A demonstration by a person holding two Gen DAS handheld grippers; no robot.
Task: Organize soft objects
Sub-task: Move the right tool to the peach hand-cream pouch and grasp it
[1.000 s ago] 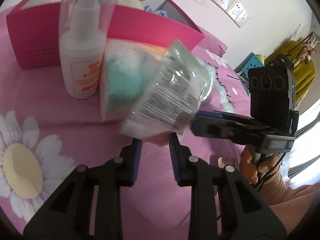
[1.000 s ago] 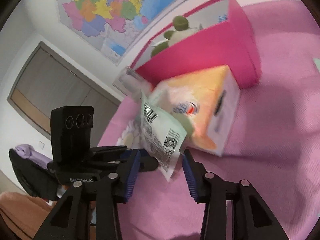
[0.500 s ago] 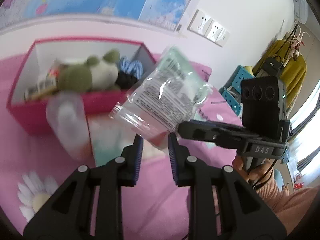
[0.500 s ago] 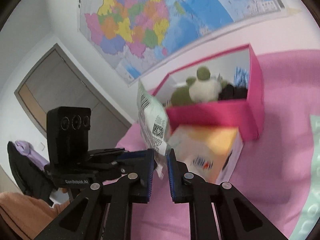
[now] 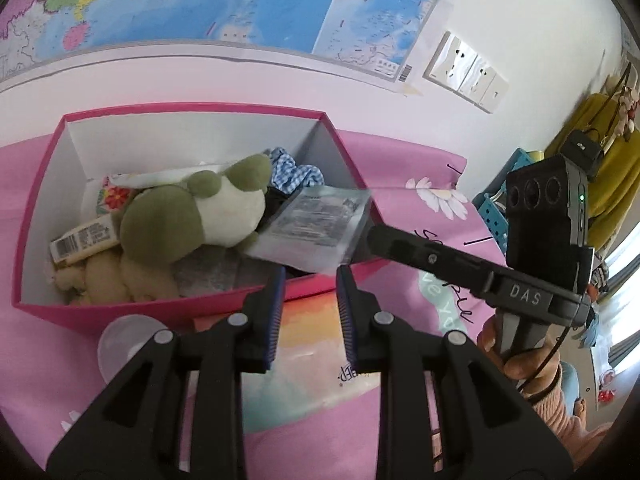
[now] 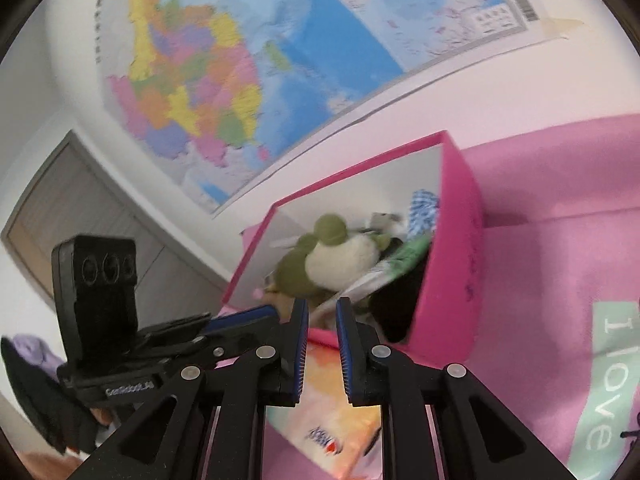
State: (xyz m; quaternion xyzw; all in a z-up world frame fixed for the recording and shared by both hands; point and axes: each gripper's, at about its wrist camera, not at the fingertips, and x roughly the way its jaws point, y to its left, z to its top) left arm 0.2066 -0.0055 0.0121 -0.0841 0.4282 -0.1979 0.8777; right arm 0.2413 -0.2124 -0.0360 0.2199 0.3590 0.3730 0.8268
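- The left gripper [image 5: 310, 276] stands at a narrow gap, with the near edge of the clear packet [image 5: 316, 228] pinched right at its tips.
- The right gripper [image 6: 322, 308] has just been opening slightly. A corner of the packet lies between its tips; whether the pads press on it cannot be told.
- Left wrist view only: a hand [image 5: 516, 360] grips the right tool's handle, a tissue pack [image 5: 308, 336] lies under the jaws, and a clear bottle cap [image 5: 128, 340] sits beside it.
- Right wrist view only: a door [image 6: 60, 208] stands at far left.
- The packet hangs over the near right part of the pink box [image 5: 192, 109], partly covering dark cloth there.
- The packet lies almost flat, printed side up. Its long axis runs from the tips toward the box's far right corner.
- Inside the box, a green plush toy [image 5: 192, 216] rests left of the packet, with a blue checked cloth [image 5: 296, 172] behind.
- A map [image 5: 200, 0] covers the wall beyond.
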